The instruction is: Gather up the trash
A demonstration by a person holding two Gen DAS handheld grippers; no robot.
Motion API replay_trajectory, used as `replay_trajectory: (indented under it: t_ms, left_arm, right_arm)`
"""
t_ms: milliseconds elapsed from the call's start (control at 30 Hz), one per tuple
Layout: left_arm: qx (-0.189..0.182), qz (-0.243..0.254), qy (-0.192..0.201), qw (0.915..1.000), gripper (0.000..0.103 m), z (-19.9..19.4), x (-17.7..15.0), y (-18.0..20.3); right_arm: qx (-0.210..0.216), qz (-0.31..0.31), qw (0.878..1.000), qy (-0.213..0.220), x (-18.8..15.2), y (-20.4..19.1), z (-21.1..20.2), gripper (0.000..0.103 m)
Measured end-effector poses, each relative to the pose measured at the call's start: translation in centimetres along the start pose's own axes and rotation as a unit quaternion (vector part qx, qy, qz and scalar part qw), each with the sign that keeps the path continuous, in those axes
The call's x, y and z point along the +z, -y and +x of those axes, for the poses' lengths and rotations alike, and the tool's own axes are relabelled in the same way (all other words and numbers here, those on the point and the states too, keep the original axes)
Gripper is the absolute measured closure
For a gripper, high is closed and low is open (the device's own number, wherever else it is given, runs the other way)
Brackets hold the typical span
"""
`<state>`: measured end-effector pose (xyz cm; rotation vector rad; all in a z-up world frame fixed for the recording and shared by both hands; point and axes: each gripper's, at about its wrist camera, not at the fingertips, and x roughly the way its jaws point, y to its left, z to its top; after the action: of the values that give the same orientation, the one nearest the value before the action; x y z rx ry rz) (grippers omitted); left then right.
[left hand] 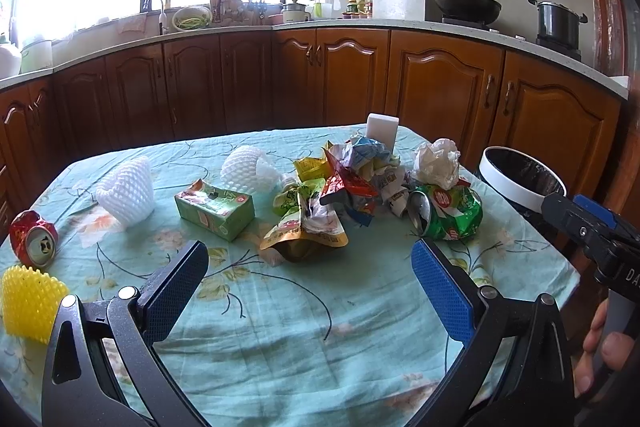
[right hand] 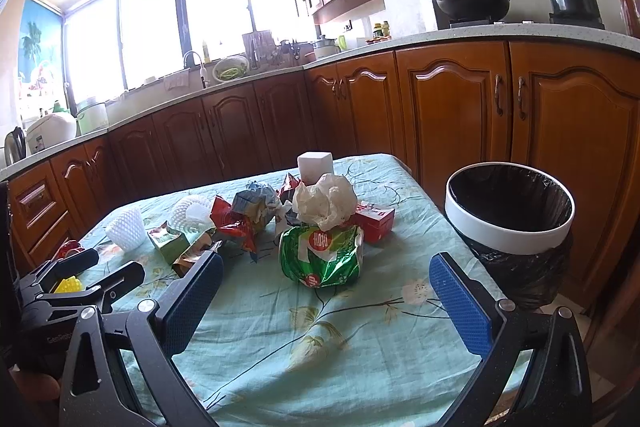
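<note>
Lying on a table [right hand: 280, 327] under a pale green flowered cloth: assorted trash, none yet collected.

- Crushed green can [right hand: 322, 255], near the table's right edge, closest to the bin. Judged light, thin-walled, already dented; smooth foil-like skin may slip, so best pinched across its flattened middle.
- Crumpled white tissue [right hand: 325, 201], resting on top of and behind the can, touching it. Soft, nearly weightless; any pinch into the bulk should hold.
- Heap of snack wrappers [left hand: 344, 183], centre of the table. Crinkly, slick film; likely to spring open, so take at a bunched fold.
- Green carton [left hand: 215, 209], left of the heap, lying on its side. Stiff enough for a grip across the narrow faces.
- White foam nets [left hand: 127, 191], toward the left side; yellow foam net [left hand: 30, 301] at the near left corner. Squashy, light.
- Crushed red can [left hand: 34, 237], at the left edge.
- Bin [right hand: 510, 211], white rim, black liner, standing off the table's right edge.

Left gripper [left hand: 310, 285]: fingers spread wide, holding nothing, above the near edge.
Right gripper [right hand: 326, 301]: likewise wide apart and unladen, facing the green can.
</note>
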<state>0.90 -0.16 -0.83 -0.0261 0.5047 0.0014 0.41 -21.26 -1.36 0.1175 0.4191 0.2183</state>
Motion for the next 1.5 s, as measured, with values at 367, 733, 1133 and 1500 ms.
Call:
replay_trajectory:
  t_ms: [367,733,1133,1500]
  left_arm:
    - [-0.002,0.002,-0.006,1.0000,0.000,0.4,0.2,0.2]
    - [-0.011,-0.006,-0.032,0.9994,0.000,2.3,0.9,0.0]
    - [-0.025,-0.007,-0.058,0.9980,0.005,6.3,4.0,0.2]
    - [-0.045,-0.013,-0.100,0.9940,0.024,10.9,6.1,0.5]
  right_arm:
    - [0.005,0.006,1.000,-0.008,-0.1,0.2,0.6,0.000]
    - [0.022,0.021,0.999,-0.030,0.6,1.1,2.4,0.000]
    - [0.042,0.052,0.996,-0.062,3.2,2.6,6.6,0.002]
    - [0.051,0.058,0.990,-0.118,4.5,2.8,12.5,0.023]
